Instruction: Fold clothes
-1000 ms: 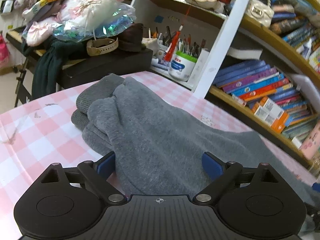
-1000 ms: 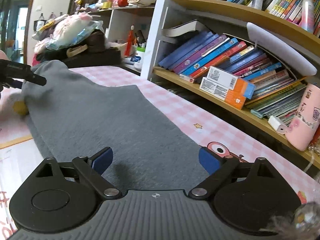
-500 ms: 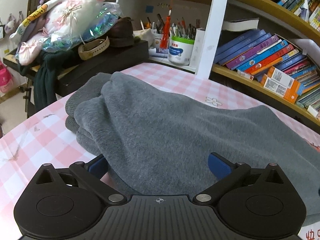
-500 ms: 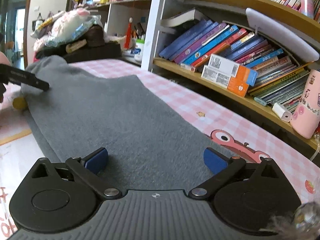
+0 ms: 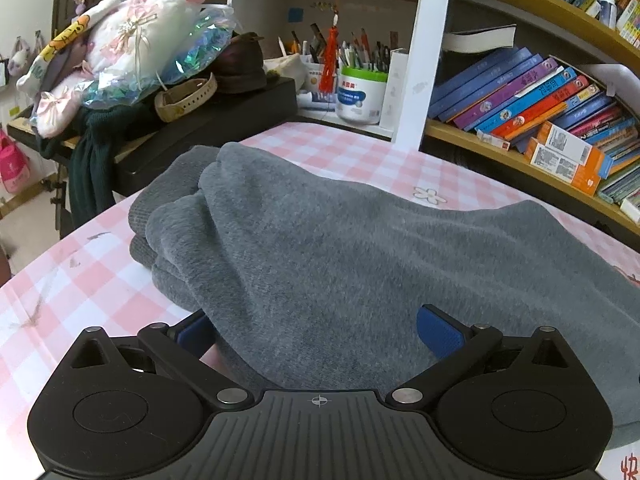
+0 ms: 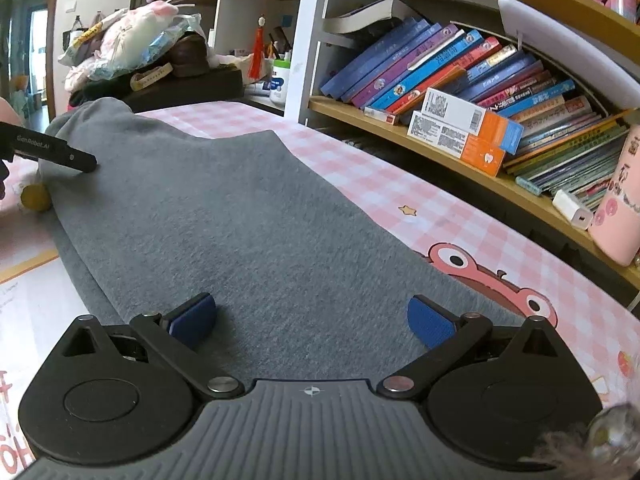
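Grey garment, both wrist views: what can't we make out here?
- Grey garment: near edge hidden under the left hand-held gripper body, left wrist view; right end cut off by the frame.
- Same garment, right wrist view: near hem hidden by the right hand-held gripper.
- Book titles: too small.

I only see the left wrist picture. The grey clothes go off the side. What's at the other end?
Observer: The grey garment lies flat there, with the right gripper over it, jaws wide, gripping nothing.
Operator: Is there anything funny on the tablecloth?
Observer: Yes, a pink cartoon frog printed beside the garment's edge.
Operator: Can you see my gripper from there?
Observer: Yes, the left gripper shows at the far end, one black finger tip over the cloth.
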Available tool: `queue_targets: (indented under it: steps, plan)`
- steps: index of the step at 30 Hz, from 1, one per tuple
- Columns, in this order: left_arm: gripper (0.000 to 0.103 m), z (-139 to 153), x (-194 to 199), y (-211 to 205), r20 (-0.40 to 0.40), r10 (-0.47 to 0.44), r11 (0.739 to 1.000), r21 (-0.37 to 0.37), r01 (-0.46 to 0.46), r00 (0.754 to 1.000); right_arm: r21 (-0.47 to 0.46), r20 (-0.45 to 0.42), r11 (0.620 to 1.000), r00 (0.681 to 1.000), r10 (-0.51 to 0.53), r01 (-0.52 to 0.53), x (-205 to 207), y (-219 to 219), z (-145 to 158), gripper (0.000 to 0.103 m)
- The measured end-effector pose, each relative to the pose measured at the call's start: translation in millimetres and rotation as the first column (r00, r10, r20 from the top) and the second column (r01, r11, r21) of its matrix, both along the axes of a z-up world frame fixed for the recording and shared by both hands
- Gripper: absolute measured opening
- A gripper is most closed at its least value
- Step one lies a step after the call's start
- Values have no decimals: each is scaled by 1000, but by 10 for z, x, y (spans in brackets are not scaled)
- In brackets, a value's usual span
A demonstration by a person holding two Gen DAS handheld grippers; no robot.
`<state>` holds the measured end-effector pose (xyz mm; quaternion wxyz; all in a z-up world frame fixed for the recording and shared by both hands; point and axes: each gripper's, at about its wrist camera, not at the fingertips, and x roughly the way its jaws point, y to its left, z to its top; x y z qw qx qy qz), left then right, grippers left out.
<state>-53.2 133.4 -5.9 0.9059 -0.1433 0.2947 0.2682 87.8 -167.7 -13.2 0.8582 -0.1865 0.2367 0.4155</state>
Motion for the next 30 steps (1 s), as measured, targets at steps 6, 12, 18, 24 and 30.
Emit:
queue_targets:
  steps: [6, 12, 18, 24, 30]
  plan:
    - [103, 3, -12, 13, 12, 0, 1000, -10, 0, 1000, 8, -20, 1000, 1000, 0, 1, 7, -9, -4, 103]
    - [103, 12, -102, 87, 81, 5, 998, -63, 0, 997, 9, -26, 1000, 1000, -2, 2, 9, -16, -7, 103]
    - [102, -28, -355, 314, 304, 144, 963, -263, -62, 942, 11, -37, 1000, 999, 0, 1, 24, -17, -8, 103]
    - [47, -40, -471, 558, 307, 370, 862, -466, -201, 877, 12, -40, 1000, 999, -1, 1, 23, -17, -4, 103]
    - [18, 61, -523, 514, 436, 351, 881, -453, -134, 829, 13, -44, 1000, 999, -1, 1, 23, -21, -4, 103]
